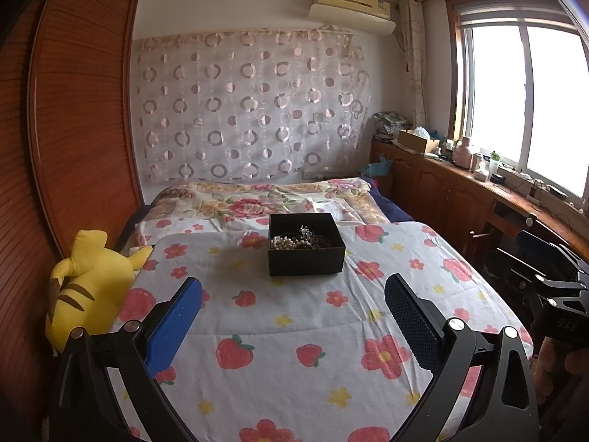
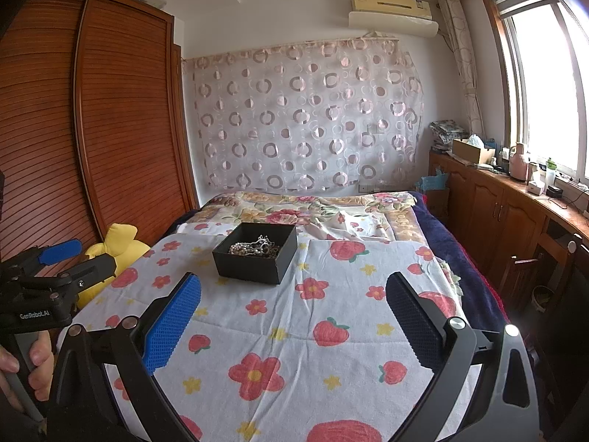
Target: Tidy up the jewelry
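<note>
Bedroom setup: a strawberry-print blanket (image 1: 294, 316) covers the bed, and the black box (image 1: 306, 244) sits mid-blanket toward its far edge, holding a tangle of pearls (image 1: 283, 243) and chains. Left gripper (image 1: 293, 296) and right gripper (image 2: 293, 291) both hover spread wide, holding nothing. Probably best to come straight down and pinch one strand only, so the rest doesn't drag out.

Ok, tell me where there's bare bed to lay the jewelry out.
Free: the strawberry blanket between the black box and the open grippers, and right of the box. Crowded: the yellow plush on the left edge.
</note>
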{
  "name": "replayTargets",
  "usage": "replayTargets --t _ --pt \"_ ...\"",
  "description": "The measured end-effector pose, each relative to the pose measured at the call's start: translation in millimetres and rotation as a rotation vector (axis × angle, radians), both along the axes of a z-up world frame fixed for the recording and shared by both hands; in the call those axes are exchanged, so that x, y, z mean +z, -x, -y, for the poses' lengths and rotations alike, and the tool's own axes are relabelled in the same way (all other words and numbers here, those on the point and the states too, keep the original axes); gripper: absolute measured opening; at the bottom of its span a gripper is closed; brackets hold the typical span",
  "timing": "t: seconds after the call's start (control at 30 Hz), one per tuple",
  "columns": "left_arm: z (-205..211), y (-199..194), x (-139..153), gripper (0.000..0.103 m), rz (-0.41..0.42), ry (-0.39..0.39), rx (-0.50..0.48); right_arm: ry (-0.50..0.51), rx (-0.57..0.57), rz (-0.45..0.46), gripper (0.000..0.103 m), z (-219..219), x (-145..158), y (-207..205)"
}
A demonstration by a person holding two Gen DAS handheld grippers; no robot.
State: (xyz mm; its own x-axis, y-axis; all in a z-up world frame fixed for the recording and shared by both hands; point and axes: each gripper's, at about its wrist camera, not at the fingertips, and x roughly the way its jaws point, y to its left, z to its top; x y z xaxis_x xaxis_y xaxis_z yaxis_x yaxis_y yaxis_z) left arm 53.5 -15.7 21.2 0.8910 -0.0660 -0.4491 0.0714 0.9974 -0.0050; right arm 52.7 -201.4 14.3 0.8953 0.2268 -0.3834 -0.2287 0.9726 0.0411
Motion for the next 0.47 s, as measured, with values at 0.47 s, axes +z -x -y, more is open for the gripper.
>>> replayTargets --t 0.47 --pt "-2.0 0.3 -2.2 0.096 -0.002 0.009 -0.009 -0.002 -0.001 0.000 0.101 0.3 0.5 -0.3"
